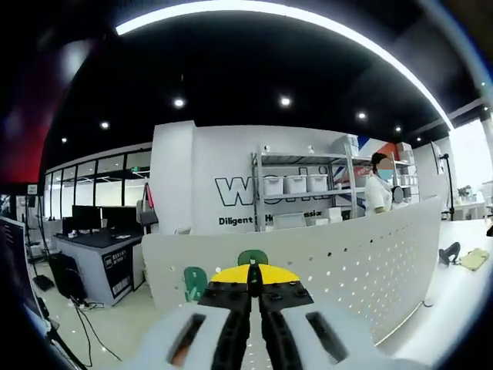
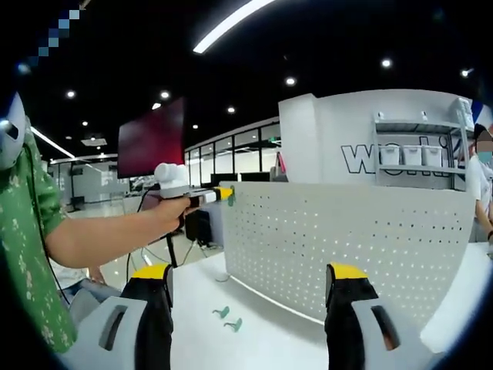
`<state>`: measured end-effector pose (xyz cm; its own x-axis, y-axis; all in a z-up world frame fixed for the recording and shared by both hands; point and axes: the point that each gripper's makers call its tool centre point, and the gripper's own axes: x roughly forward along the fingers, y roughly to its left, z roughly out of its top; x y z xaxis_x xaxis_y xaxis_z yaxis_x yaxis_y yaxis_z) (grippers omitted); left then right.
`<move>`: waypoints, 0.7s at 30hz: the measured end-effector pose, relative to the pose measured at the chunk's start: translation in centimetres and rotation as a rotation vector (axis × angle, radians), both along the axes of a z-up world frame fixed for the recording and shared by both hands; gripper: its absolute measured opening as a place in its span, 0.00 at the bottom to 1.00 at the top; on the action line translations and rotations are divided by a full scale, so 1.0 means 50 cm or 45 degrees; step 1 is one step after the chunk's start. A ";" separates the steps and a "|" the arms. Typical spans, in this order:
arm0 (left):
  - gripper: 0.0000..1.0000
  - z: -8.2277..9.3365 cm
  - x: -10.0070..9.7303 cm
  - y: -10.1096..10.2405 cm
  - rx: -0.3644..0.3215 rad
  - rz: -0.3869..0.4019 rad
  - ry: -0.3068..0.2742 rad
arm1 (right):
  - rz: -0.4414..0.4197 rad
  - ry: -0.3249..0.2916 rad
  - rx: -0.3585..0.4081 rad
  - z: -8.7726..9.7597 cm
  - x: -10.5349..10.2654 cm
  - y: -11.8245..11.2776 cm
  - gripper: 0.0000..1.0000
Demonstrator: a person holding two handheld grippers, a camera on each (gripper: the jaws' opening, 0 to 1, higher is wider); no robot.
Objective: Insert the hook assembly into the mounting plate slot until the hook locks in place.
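Note:
A white perforated mounting plate [image 1: 370, 254] stands upright on a white table. My left gripper [image 1: 254, 276] has its yellow-tipped jaws together at the plate's top edge, shut on a green hook [image 1: 253, 257]. A second green hook [image 1: 194, 282] sits on that edge just to the left. In the right gripper view, a person's hand holds the left gripper [image 2: 222, 195] at the upper left corner of the plate [image 2: 347, 247]. My right gripper [image 2: 250, 277] stands wide open in front of the plate with nothing between its fingers. Two loose green hooks [image 2: 227, 317] lie on the table below.
The white table [image 2: 262, 339] runs along the plate's front. A black tool [image 1: 449, 253] and a pale pad [image 1: 474, 258] lie at its right end. Desks with monitors [image 1: 96, 220], a shelf of bins [image 1: 296, 185] and a standing person [image 1: 377, 189] are behind.

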<state>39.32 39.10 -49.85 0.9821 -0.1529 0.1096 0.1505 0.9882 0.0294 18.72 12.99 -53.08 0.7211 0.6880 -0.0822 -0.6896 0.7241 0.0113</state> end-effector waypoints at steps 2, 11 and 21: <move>0.02 -0.002 0.008 0.003 0.007 0.013 -0.007 | 0.002 0.001 -0.003 0.000 0.001 0.001 0.83; 0.02 -0.011 0.024 0.007 0.033 0.038 -0.029 | 0.003 0.008 -0.010 -0.004 0.009 0.002 0.83; 0.02 -0.014 0.028 0.009 0.079 0.083 -0.076 | 0.001 0.016 -0.014 -0.008 0.012 0.000 0.83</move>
